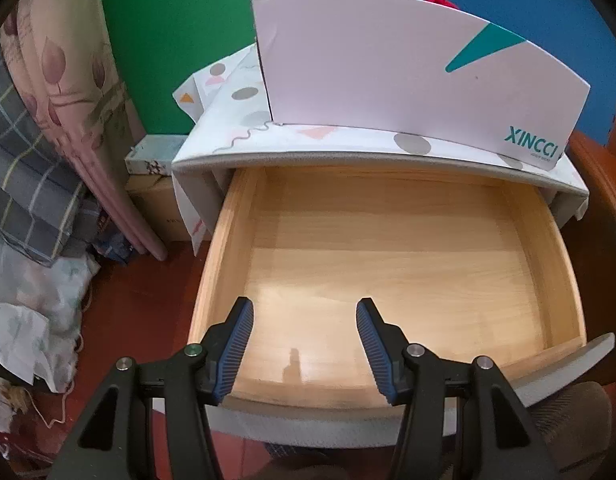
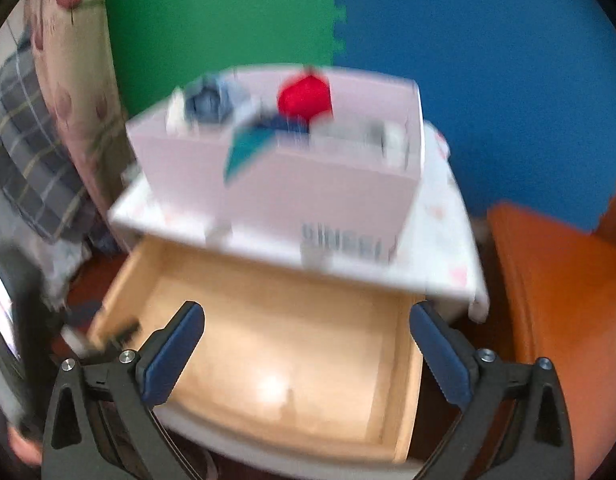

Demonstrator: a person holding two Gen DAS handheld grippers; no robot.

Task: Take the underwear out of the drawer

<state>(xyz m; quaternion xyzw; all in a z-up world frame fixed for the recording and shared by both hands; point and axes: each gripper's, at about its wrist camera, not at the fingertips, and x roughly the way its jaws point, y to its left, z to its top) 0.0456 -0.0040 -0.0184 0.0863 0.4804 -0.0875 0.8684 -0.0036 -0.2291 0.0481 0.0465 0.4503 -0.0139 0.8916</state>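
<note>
Hovering over the pulled-out pale wooden drawer (image 1: 387,248), its floor bare | left gripper (image 1: 304,320) half-spread, holding nothing; right gripper (image 2: 308,320) wide, holding nothing | red and blue garments (image 2: 304,98) sit in white cardboard box (image 1: 407,80) above

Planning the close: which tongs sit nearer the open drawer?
Left. The left tongs hang just over the front edge of the drawer; the right tongs hover higher and farther back.
</note>
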